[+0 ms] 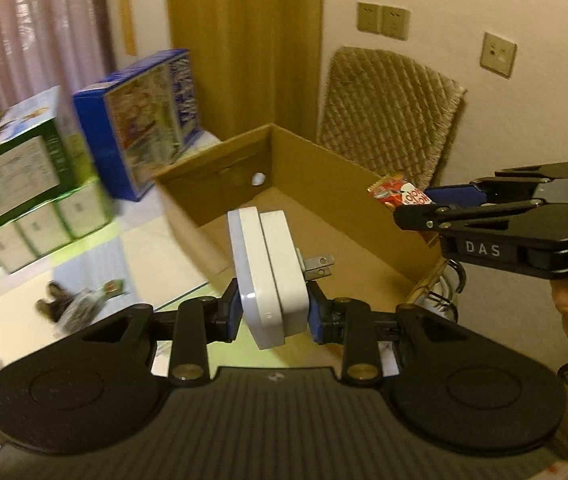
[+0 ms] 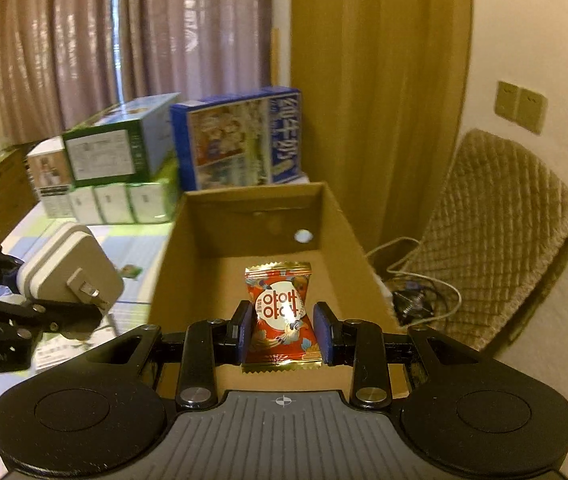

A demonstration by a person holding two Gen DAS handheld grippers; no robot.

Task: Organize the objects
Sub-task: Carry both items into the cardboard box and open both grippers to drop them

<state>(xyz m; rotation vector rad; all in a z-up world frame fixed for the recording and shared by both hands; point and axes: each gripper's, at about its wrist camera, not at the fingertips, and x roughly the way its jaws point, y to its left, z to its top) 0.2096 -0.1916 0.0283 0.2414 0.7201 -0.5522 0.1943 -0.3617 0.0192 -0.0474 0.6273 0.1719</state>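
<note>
Left gripper (image 1: 271, 312) pinches charger (image 1: 269, 276); right gripper (image 2: 284, 334) pinches candy (image 2: 281, 316). Next, I judge: release both into cardboard box (image 2: 348, 224).

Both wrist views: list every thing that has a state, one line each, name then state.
left gripper: shut on the white plug adapter.
white plug adapter: held off the table, prongs unfolded and sticking out.
right gripper: shut on the red candy packet.
red candy packet: sealed, held above the box floor.
cardboard box: open-topped, nothing seen resting inside.
blue carton: upright, closed.
green-edged carton: closed, stacked on small cartons.
</note>
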